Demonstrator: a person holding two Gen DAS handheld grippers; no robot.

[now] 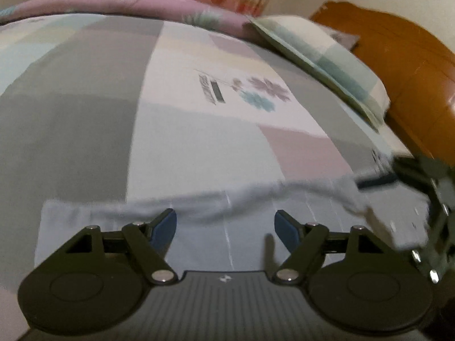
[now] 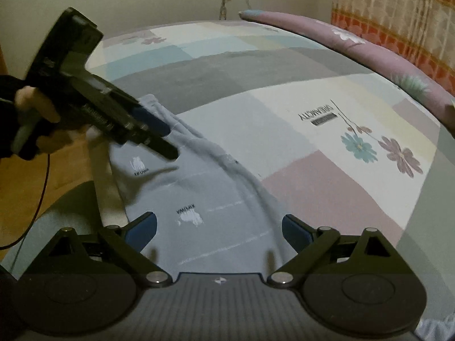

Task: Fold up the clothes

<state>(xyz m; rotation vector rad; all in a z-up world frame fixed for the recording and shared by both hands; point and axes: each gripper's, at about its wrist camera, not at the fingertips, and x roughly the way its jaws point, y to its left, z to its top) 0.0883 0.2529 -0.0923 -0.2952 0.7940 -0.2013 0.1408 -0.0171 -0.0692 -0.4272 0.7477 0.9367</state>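
A light blue garment (image 1: pixel 227 227) with white stripes and small white logos lies flat along the near edge of the bed, and it also shows in the right wrist view (image 2: pixel 204 193). My left gripper (image 1: pixel 226 224) hovers just over it, open, with nothing between its blue pads. In the right wrist view a hand holds that left gripper (image 2: pixel 165 139) over the garment's far end. My right gripper (image 2: pixel 220 227) is open above the garment's near end, its pads (image 2: pixel 142 230) apart and not pressing on the cloth. It shows blurred at the right edge of the left wrist view (image 1: pixel 392 173).
The bed sheet (image 2: pixel 312 176) is a patchwork of grey, pink and pale blue with printed flowers. A pillow (image 1: pixel 327 65) lies by the wooden headboard (image 1: pixel 412 71). A purple quilt (image 2: pixel 355 42) runs along the far side under a curtain (image 2: pixel 398 14). Wooden floor and a cable (image 2: pixel 39 199) are at left.
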